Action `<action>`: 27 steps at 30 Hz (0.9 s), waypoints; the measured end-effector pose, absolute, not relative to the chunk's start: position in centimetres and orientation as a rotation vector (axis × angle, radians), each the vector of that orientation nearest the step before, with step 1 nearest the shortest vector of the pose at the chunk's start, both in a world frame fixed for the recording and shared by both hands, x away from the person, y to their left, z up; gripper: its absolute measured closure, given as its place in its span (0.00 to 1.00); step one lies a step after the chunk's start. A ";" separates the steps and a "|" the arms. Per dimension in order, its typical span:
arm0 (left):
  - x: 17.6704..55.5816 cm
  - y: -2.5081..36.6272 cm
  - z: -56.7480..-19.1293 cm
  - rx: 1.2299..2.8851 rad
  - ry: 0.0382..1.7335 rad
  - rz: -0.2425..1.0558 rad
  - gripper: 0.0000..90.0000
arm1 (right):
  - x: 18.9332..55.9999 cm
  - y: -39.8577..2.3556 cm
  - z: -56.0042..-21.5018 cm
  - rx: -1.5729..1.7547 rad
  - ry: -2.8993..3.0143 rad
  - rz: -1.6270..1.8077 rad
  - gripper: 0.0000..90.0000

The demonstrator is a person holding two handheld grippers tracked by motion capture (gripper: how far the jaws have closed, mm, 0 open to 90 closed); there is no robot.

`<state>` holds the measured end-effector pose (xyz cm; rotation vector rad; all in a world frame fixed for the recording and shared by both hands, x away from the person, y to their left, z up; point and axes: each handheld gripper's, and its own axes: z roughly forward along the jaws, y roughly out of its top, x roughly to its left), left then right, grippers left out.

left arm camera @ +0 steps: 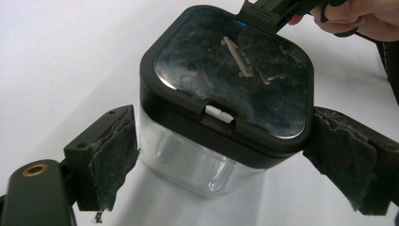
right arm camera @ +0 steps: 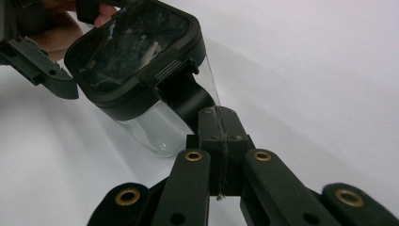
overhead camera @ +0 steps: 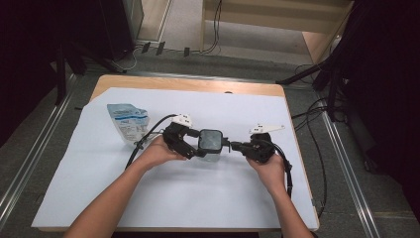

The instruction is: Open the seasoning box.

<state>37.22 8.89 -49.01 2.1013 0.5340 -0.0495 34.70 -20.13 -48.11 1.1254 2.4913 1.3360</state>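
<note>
A clear square container [overhead camera: 210,143] with a black lid [left arm camera: 230,70] sits at the middle of the white sheet, tilted in both gripper views. My left gripper [overhead camera: 197,147] straddles it, with its padded jaws [left arm camera: 225,114] pressed against the container's two sides just under the lid. From the right, my right gripper [overhead camera: 233,145] reaches in level, and its jaws [right arm camera: 219,117] are shut on a black tab [right arm camera: 188,96] that sticks out from the lid's edge. A hand holds each gripper.
A blue and white plastic pouch [overhead camera: 128,121] lies on the sheet at the back left. The white sheet [overhead camera: 188,198] covers most of a wooden table [overhead camera: 198,83]. Cables trail from both grippers and run over the floor behind and to the right.
</note>
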 end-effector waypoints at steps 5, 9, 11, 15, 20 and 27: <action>37.3 8.7 -49.1 2.099 0.538 -0.054 0.13 | 34.6 -20.1 -48.1 1.130 2.486 1.331 1.00; 37.2 8.6 -49.1 2.101 0.543 -0.056 0.13 | 34.6 -20.1 -48.1 1.128 2.490 1.326 1.00; 37.2 8.6 -49.2 2.111 0.540 -0.045 0.14 | 34.6 -20.1 -48.2 1.131 2.494 1.320 1.00; 37.2 8.5 -49.2 2.120 0.541 -0.042 0.14 | 34.6 -20.1 -48.2 1.133 2.495 1.313 1.00; 37.1 8.6 -49.1 2.108 0.543 -0.042 0.14 | 34.6 -20.1 -48.2 1.133 2.495 1.314 1.00; 36.9 8.8 -48.6 2.106 0.535 -0.021 0.17 | 34.7 -20.0 -48.2 1.136 2.493 1.310 1.00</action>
